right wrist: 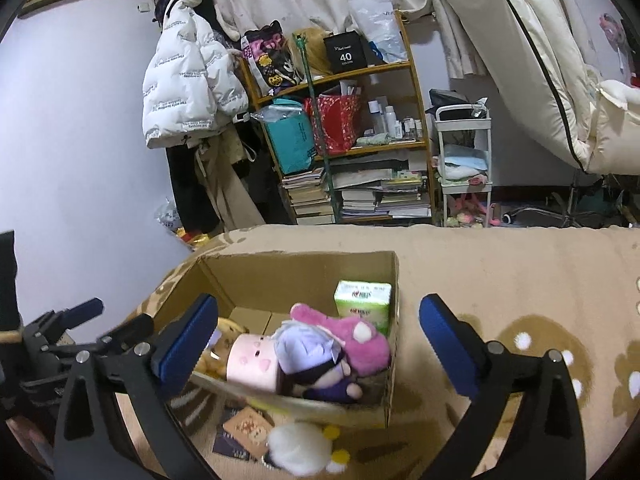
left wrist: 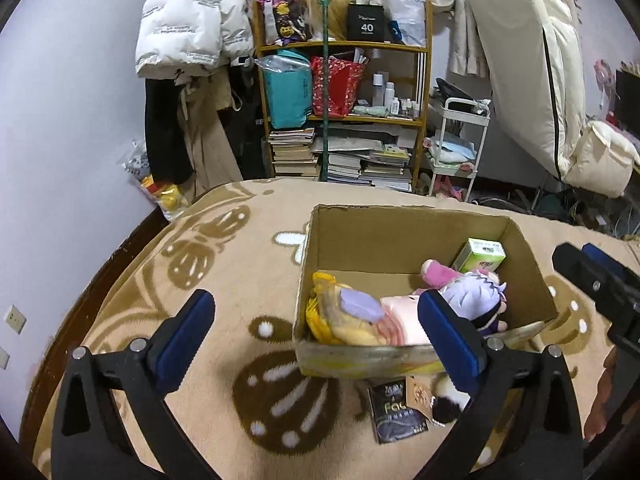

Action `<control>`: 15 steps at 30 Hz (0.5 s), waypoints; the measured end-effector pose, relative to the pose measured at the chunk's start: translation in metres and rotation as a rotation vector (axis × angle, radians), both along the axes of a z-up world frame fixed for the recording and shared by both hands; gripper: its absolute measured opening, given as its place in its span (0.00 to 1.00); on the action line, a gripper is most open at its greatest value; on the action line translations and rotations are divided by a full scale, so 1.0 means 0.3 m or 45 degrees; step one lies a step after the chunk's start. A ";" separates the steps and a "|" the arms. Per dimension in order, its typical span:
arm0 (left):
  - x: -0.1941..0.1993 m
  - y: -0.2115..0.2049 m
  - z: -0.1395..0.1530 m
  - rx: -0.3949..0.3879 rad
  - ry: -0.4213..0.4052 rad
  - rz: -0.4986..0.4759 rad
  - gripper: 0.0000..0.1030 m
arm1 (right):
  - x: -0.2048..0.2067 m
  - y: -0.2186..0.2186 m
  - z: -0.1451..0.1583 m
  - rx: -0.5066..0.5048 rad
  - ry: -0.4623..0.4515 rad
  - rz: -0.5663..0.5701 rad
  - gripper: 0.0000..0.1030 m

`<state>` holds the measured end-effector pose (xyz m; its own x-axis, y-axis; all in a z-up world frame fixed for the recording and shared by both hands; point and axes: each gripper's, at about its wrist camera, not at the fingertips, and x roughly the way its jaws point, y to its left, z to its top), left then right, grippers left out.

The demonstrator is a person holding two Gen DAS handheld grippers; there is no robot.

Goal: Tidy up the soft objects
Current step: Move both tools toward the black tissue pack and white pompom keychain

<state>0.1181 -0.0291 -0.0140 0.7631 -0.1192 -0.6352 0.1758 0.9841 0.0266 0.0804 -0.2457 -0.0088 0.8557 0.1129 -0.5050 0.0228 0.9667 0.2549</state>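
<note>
Two grippers: the left gripper (left wrist: 316,344) and the right gripper (right wrist: 319,350) both hang over the near edge of the box with fingers spread wide and nothing between them.
Nearest soft toy: a white fluffy toy (right wrist: 299,451) with yellow bits lies on the blanket (right wrist: 520,276) just outside the box's near wall, beside a dark packet (left wrist: 396,414) and a patterned card (right wrist: 249,429).
Risk at the toy: it lies tight against flat paper things, so a wide pinch could take the card along with it; fluff also gives little to hold and may slip out on the lift.
Risk at the box: the near wall of the cardboard box (right wrist: 280,266) sags outward, so a finger catching it could tip or drag the box.
Inside, near: a yellow plush (left wrist: 340,316), a pale pink roll-shaped plush (right wrist: 253,362) and a purple-haired doll (right wrist: 316,360) lie packed together, soft and piled loosely.
Inside, far: a pink plush (right wrist: 360,340) leans by a green carton (right wrist: 363,304) standing in the right corner; the far left floor is bare.
Risk of crowding: the near half is heaped, so another toy dropped there may roll back out.
Beyond: a cluttered shelf (left wrist: 344,46) stands against the wall.
</note>
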 end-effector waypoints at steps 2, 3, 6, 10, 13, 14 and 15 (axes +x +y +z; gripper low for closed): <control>-0.014 0.008 0.006 -0.010 0.033 -0.014 0.98 | -0.016 0.006 0.008 -0.010 0.010 0.010 1.00; -0.024 0.012 0.007 -0.009 0.044 -0.020 0.98 | -0.024 0.010 0.012 -0.015 0.017 0.016 1.00; -0.052 0.015 0.014 0.014 0.052 -0.020 0.98 | -0.048 0.014 0.015 -0.027 0.033 0.027 1.00; -0.084 0.009 0.010 0.037 0.082 -0.029 0.98 | -0.082 0.015 0.013 -0.027 0.056 0.028 1.00; -0.100 0.001 -0.002 0.061 0.127 -0.047 0.98 | -0.103 0.020 0.015 -0.031 0.075 0.032 1.00; -0.104 -0.001 -0.007 0.066 0.140 -0.056 0.98 | -0.108 0.020 0.015 -0.036 0.080 0.035 1.00; -0.108 -0.003 -0.011 0.072 0.143 -0.062 0.98 | -0.113 0.023 0.017 -0.043 0.087 0.038 1.00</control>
